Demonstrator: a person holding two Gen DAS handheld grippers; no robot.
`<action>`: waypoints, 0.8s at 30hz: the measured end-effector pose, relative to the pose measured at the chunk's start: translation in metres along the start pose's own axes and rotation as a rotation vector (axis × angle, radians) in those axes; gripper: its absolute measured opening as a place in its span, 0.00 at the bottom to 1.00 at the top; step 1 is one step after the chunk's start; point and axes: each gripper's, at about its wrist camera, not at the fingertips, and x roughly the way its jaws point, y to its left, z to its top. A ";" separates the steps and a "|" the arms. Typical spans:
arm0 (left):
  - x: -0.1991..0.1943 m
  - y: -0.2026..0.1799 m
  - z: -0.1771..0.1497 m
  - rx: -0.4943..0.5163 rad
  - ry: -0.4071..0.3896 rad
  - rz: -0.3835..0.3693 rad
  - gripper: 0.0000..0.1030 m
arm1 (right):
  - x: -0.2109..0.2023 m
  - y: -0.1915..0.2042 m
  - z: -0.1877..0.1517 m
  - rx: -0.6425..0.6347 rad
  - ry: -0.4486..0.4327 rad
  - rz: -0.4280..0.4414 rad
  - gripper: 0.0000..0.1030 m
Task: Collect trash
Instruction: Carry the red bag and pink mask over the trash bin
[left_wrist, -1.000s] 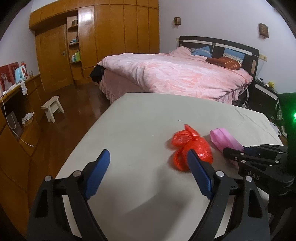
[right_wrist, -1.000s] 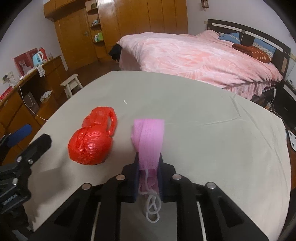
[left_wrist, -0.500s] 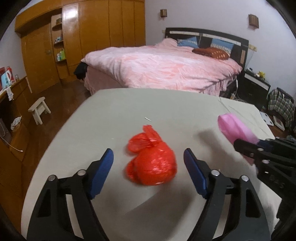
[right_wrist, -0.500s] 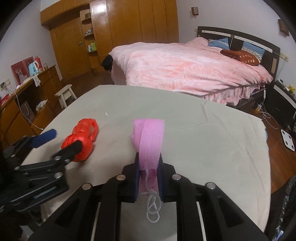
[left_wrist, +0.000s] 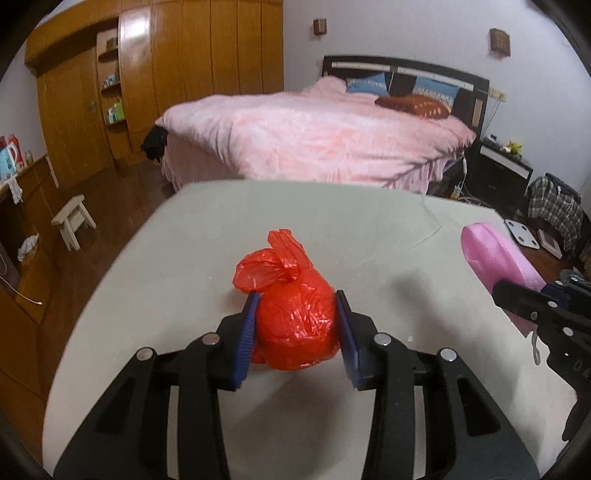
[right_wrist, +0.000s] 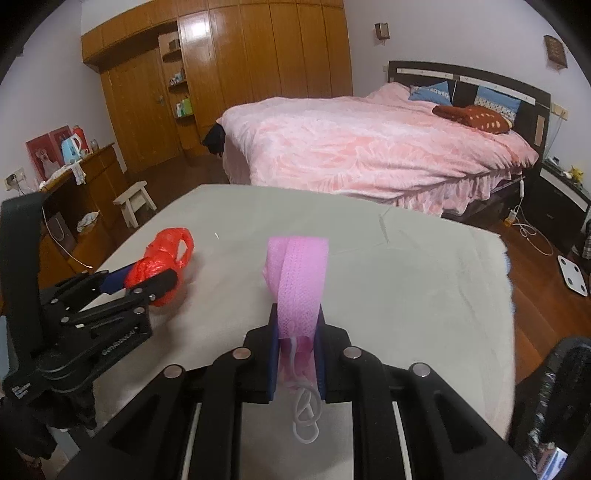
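change since half a second ago: left gripper (left_wrist: 297, 325) has advanced and narrowed; its blue pads (left_wrist: 246, 334) now press both sides of the red plastic bag (left_wrist: 295, 317), which earlier lay ahead of wide-open jaws. red plastic bag: knotted, resting on the pale table cover (left_wrist: 177, 258), left of centre. pink face mask (right_wrist: 299, 280): folded, pinched upright in the closed right gripper (right_wrist: 297, 343), ear loop dangling. background: pink bed (right_wrist: 369, 147), wooden wardrobe (right_wrist: 240, 74), white stool (right_wrist: 135, 201).
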 end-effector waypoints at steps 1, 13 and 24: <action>-0.005 -0.001 0.000 -0.003 -0.005 -0.002 0.38 | -0.004 -0.001 0.000 0.003 -0.004 0.001 0.16; -0.090 -0.039 0.002 -0.025 -0.073 -0.037 0.38 | -0.083 -0.015 -0.003 0.038 -0.075 -0.004 0.16; -0.159 -0.090 0.002 0.008 -0.151 -0.070 0.37 | -0.160 -0.027 -0.011 0.046 -0.144 -0.037 0.16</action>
